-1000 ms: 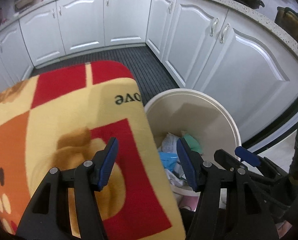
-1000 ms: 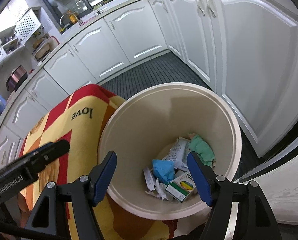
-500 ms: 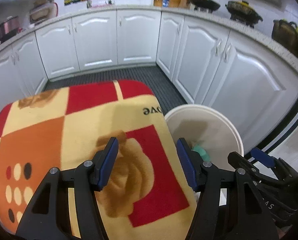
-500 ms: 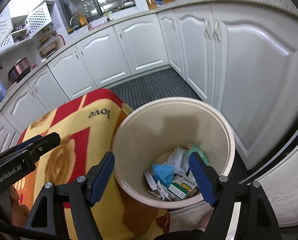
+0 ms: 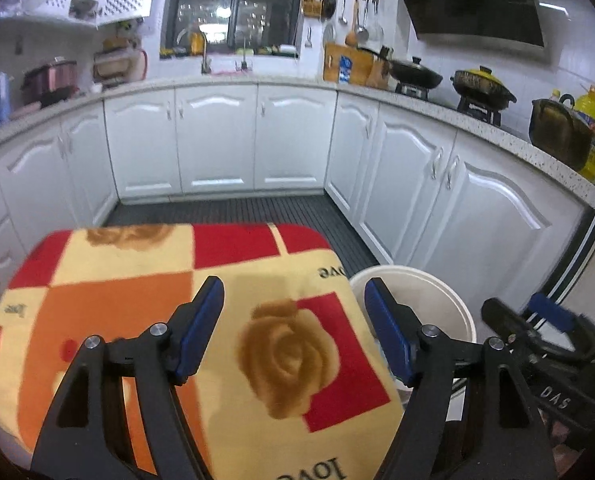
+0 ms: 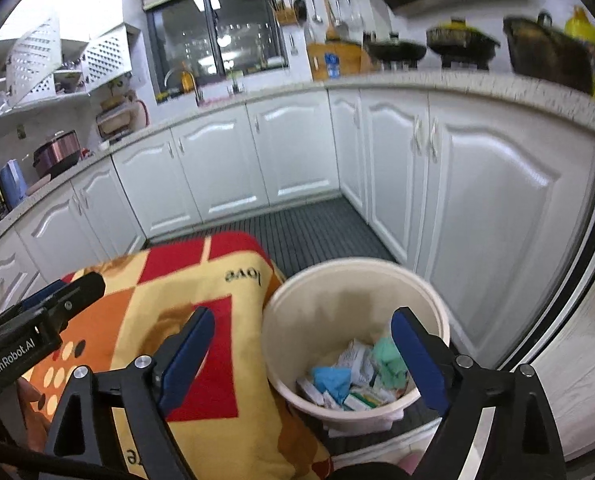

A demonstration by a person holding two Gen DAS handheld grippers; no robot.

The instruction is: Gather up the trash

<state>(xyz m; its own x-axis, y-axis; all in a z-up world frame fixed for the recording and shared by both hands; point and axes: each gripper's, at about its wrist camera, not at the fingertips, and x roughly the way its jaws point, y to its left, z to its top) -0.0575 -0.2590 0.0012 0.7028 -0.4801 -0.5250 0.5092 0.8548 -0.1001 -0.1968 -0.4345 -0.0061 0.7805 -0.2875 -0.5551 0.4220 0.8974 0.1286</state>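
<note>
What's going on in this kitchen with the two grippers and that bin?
A person is collecting trash with a handheld gripper in each hand. The left gripper and right gripper are both empty, and their jaws have just been opening. The cream bin on the floor already holds crumpled paper, small boxes and green and blue scraps. Beside it, the patterned cloth has no trash on it.

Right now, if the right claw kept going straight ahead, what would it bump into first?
Probably the round cream plastic bin: the open, empty right claw points down at its near rim, with crumpled trash inside. Depth is hard to judge; the patchwork blanket lies just beside it.
</note>
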